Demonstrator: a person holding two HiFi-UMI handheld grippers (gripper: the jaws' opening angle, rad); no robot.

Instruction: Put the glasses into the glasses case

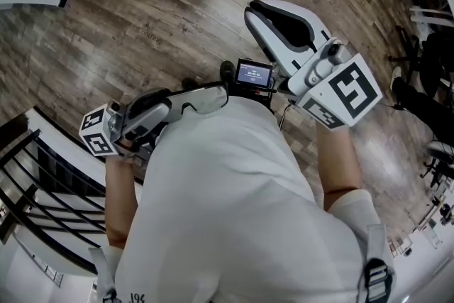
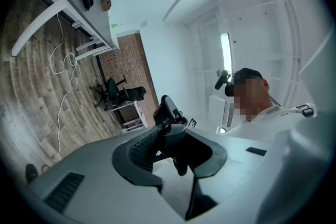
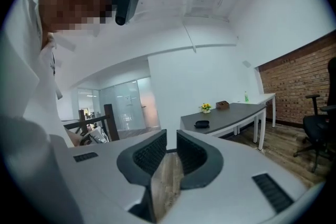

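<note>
Glasses (image 1: 202, 100) off the counter, carried in the air in front of the person's white shirt (image 1: 234, 209), above the wooden floor (image 1: 177, 10).

Orientation: long axis across the head view, left to right, rising slightly toward the right. Clear lens under a dark top rim. Left end at the left tool (image 2: 168, 136). Right end free, pointing toward a small screened device (image 1: 255, 73) just beside it.

Left tool: pinching a dark part of the glasses between its pads, per the left gripper view. Exact part of the frame not determinable. Marker cube (image 1: 99, 131) at the outer left of the head view.

Right tool (image 3: 171, 139): pressed almost together, only a thin slit between the pads, holding nothing. Raised at the right of the head view, well apart from the glasses.

Containers: grey counter (image 3: 236, 113) seen far off beyond the right tool. On it a small pot of yellow flowers (image 3: 206, 107), a brown box (image 3: 222, 104) and a dark oval item (image 3: 201, 124). Too small to tell whether that item is the glasses case, and whether lidded or open. Contents not visible. Glasses well apart from that counter and from everything on it.
</note>
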